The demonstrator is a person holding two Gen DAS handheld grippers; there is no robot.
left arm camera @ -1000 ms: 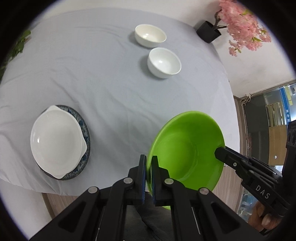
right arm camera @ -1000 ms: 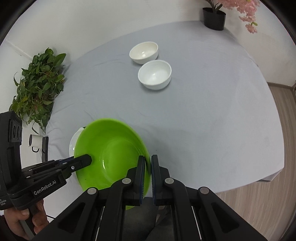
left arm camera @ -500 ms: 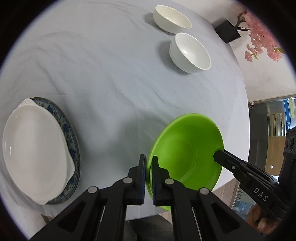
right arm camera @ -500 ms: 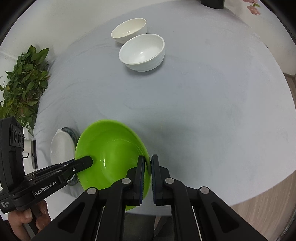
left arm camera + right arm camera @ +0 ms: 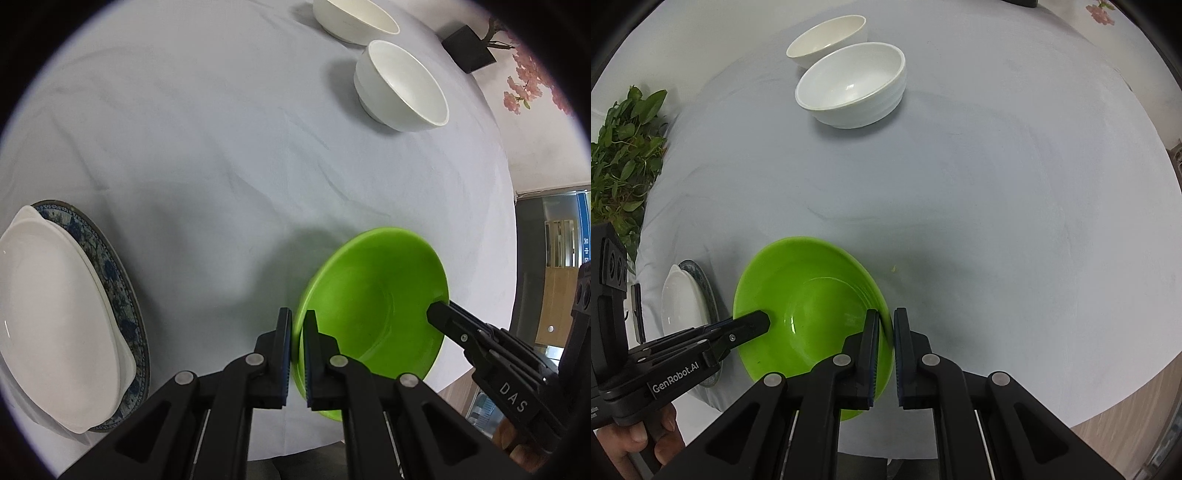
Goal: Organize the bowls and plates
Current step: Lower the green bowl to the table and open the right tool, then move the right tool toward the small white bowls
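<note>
Tablecloth (image 5: pixel 207 122): two white bowls (image 5: pixel 400 86), perhaps.

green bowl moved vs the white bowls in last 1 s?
Yes. The green bowl has moved forward over the table toward the nearer white bowl.
</note>
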